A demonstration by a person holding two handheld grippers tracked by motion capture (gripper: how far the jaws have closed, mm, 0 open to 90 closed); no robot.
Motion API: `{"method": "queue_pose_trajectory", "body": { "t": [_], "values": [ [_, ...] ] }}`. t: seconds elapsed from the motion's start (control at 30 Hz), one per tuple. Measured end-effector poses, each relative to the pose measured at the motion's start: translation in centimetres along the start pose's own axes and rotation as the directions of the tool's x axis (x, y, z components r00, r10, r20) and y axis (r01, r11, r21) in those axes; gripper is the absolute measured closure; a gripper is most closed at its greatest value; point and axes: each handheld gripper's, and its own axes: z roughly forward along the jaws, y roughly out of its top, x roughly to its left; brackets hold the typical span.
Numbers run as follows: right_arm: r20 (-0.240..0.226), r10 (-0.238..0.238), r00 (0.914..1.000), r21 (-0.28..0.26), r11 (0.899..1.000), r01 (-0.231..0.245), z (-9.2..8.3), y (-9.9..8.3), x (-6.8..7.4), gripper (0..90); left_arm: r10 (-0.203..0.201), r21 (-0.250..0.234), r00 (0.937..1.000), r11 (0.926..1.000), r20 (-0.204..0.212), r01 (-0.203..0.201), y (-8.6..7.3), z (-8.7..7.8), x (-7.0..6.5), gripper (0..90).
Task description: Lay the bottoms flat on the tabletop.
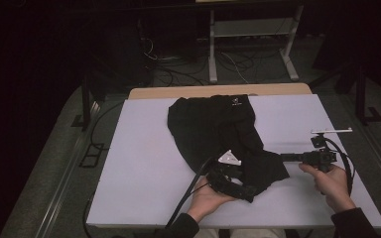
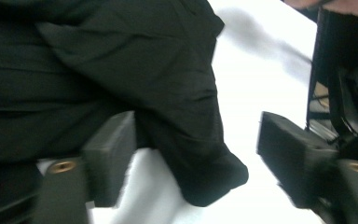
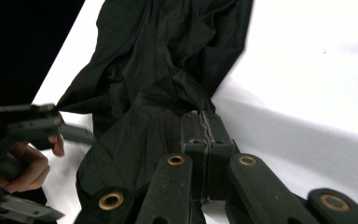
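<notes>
A black garment point(image 1: 213, 129) lies crumpled across the middle of the white table point(image 1: 139, 163). My left gripper point(image 1: 248, 191) rests at the garment's near corner and is open; in the left gripper view the fabric corner point(image 2: 209, 182) lies between its spread jaws point(image 2: 198, 154), touching neither pad. My right gripper point(image 1: 284, 157) reaches in from the right to the garment's right edge. In the right gripper view its jaws point(image 3: 206, 125) are shut on a raised fold of the black garment point(image 3: 168, 46). The left gripper point(image 3: 32, 122) and its hand appear at the left of that view.
The table's near edge runs just below both hands. A wooden strip point(image 1: 218, 91) borders the far side. Beyond it stand a white desk frame point(image 1: 250, 29) and loose cables on the dark floor. Bare white surface lies left and far right of the garment.
</notes>
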Motion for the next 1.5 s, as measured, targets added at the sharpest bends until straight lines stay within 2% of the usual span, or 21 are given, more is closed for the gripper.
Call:
{"method": "queue_pose_trajectory", "body": {
  "t": [0.1,0.13,0.17,0.23,0.3,0.33,0.43,0.47,0.5,0.77,0.83,0.9,1.0,1.07,1.1,1.13,1.2,1.33,1.5],
  "values": [
    [0.0,-0.002,1.0,0.001,1.0,0.002,0.1,0.0,0.0,88.2,0.001,0.029,0.9999,0.9996,0.011,-0.002,-0.2,0.4,0.1,52.1],
    [0.001,-0.002,1.0,0.008,1.0,0.002,0.2,0.0,0.0,88.1,0.001,0.029,0.9999,0.9996,0.011,-0.002,-0.2,0.4,0.1,65.4],
    [0.0,-0.003,1.0,0.011,1.0,0.003,0.4,0.0,0.0,88.0,-0.021,0.048,0.9992,0.9987,0.035,0.019,-0.2,0.6,0.4,74.0],
    [-0.004,-0.002,1.0,0.021,1.0,0.002,0.5,-0.1,0.0,87.4,-0.072,0.048,0.9929,0.9965,0.095,0.068,-0.2,0.7,1.1,85.4],
    [-0.015,-0.004,0.9999,0.019,1.0,0.004,0.5,-0.1,0.0,86.0,-0.111,0.044,0.9858,0.9934,0.127,0.106,-0.3,0.7,1.5,86.0],
    [-0.025,-0.01,0.9996,0.018,1.0,0.01,0.5,-0.1,0.0,81.7,-0.116,0.041,0.9844,0.9929,0.132,0.111,-0.2,0.6,1.6,86.0],
    [-0.039,-0.036,0.9986,0.024,0.999,0.036,0.3,-0.3,0.0,71.0,-0.122,0.038,0.983,0.9923,0.137,0.118,-0.2,0.4,1.8,86.1],
    [-0.039,-0.036,0.9986,0.024,0.999,0.036,0.3,-0.3,0.0,71.0,-0.122,0.038,0.983,0.9923,0.137,0.118,-0.2,0.4,1.8,86.1],
    [-0.036,-0.052,0.998,0.034,0.998,0.053,0.2,-0.7,-0.1,64.4,-0.122,0.039,0.9829,0.9922,0.138,0.118,-0.2,0.4,1.9,86.1],
    [-0.024,-0.096,0.9951,0.043,0.994,0.097,-0.7,-2.4,-0.2,49.2,-0.142,0.042,0.9779,0.9897,0.154,0.137,-0.4,0.7,2.3,86.2],
    [-0.042,-0.099,0.9942,0.063,0.993,0.102,-0.7,-2.9,-0.3,47.5,-0.145,0.041,0.9771,0.9893,0.155,0.14,-0.5,0.7,2.3,86.1],
    [-0.029,-0.1,0.9946,0.103,0.989,0.102,-0.5,-3.4,-0.2,47.2,-0.148,0.039,0.9765,0.9888,0.157,0.144,-0.5,0.7,2.4,86.2],
    [-0.005,-0.099,0.9951,0.16,0.982,0.098,0.0,-4.0,-0.2,48.4,-0.153,0.037,0.9756,0.9881,0.157,0.149,-0.5,0.6,2.5,86.2],
    [-0.001,-0.1,0.995,0.17,0.981,0.099,0.2,-4.1,-0.2,50.4,-0.155,0.036,0.9749,0.9878,0.16,0.152,-0.6,0.6,2.5,86.2],
    [-0.001,-0.11,0.9939,0.176,0.978,0.108,0.6,-4.1,-0.2,64.0,-0.16,0.034,0.9736,0.987,0.162,0.157,-0.7,0.6,2.6,86.2],
    [0.002,-0.113,0.9936,0.175,0.978,0.111,0.7,-4.0,-0.1,73.2,-0.167,0.031,0.9723,0.986,0.164,0.164,-0.8,0.6,2.7,86.2],
    [-0.028,-0.121,0.9923,0.178,0.976,0.124,0.7,-3.9,0.1,87.5,-0.17,0.026,0.9714,0.9854,0.165,0.168,-0.8,0.5,2.8,86.1],
    [-0.065,-0.13,0.9893,0.188,0.972,0.141,-0.3,-3.5,0.8,88.3,-0.171,0.008,0.9703,0.9851,0.171,0.172,-0.6,-0.2,2.8,86.1],
    [-0.123,-0.125,0.9845,0.169,0.975,0.145,-2.3,-3.3,1.4,88.3,-0.156,0.003,0.9717,0.9874,0.178,0.158,-0.2,-1.1,2.7,86.1]
  ]
}}
